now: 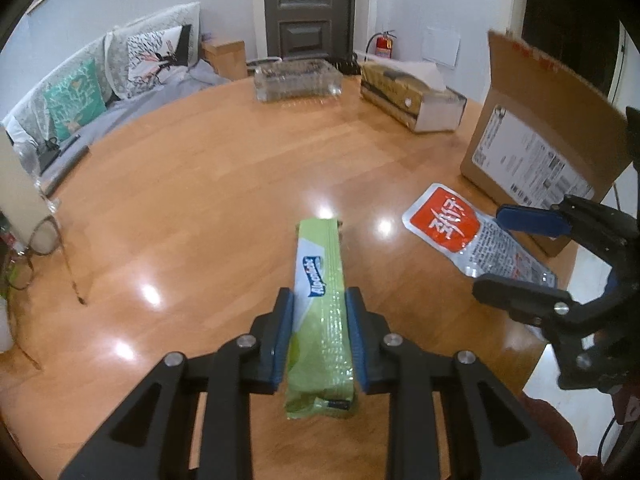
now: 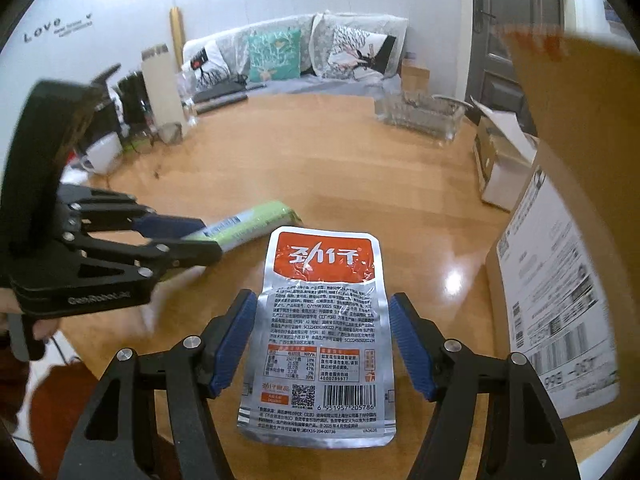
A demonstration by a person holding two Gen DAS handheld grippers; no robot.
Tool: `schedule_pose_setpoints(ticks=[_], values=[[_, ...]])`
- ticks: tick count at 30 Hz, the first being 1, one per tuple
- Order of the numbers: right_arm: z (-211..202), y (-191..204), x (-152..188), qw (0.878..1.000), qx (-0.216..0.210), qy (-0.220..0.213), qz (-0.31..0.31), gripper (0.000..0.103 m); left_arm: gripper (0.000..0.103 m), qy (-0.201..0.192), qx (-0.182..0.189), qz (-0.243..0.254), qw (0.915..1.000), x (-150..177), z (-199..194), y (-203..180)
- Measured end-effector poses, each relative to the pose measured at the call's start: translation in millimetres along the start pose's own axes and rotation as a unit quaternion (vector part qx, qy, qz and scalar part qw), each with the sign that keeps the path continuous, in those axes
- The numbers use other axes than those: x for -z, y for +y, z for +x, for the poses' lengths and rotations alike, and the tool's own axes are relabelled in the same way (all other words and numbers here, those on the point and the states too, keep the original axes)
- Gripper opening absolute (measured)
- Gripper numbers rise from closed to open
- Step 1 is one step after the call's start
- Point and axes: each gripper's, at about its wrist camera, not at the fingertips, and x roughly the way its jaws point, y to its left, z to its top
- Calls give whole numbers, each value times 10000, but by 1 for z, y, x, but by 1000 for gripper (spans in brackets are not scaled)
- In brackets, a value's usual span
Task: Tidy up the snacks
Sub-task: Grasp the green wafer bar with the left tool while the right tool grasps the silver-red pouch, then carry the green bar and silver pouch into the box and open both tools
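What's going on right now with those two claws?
Left gripper shut on green snack pack. Right gripper open around silver pouch. Cardboard box close right.

A wide stretch of bare wooden table (image 1: 192, 184) lies open ahead and to the left. On the right, a tall cardboard box (image 1: 536, 132) walls off that side, just beside a silver snack pouch (image 2: 320, 332). At the far edge, a clear plastic container (image 1: 298, 80) and a tissue box (image 1: 412, 98) block the way.

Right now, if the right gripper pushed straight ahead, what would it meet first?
Nothing new: the silver snack pouch already lies between the open right gripper. Beyond it, bare table, then probably the clear container.
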Motion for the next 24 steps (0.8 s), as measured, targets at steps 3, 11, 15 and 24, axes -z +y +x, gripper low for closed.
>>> schedule_pose_setpoints(ticks=[3,11,15,24], values=[[-12,7,-8,10000,-60,-76,-19,65,24,19,-6,-17,10000,0,-7,4],[-24,17,-13,9999,-73,-122,-67,65,24,444,119,-257,9986,21,17,14],[-21,13,-9,9999,-96,-52,12,65,29,409,56,-173,9990,17,21,9],[-2,-4,-3,9996,-176,76,215,65,24,340,-136,-61,9993,5,32,3]])
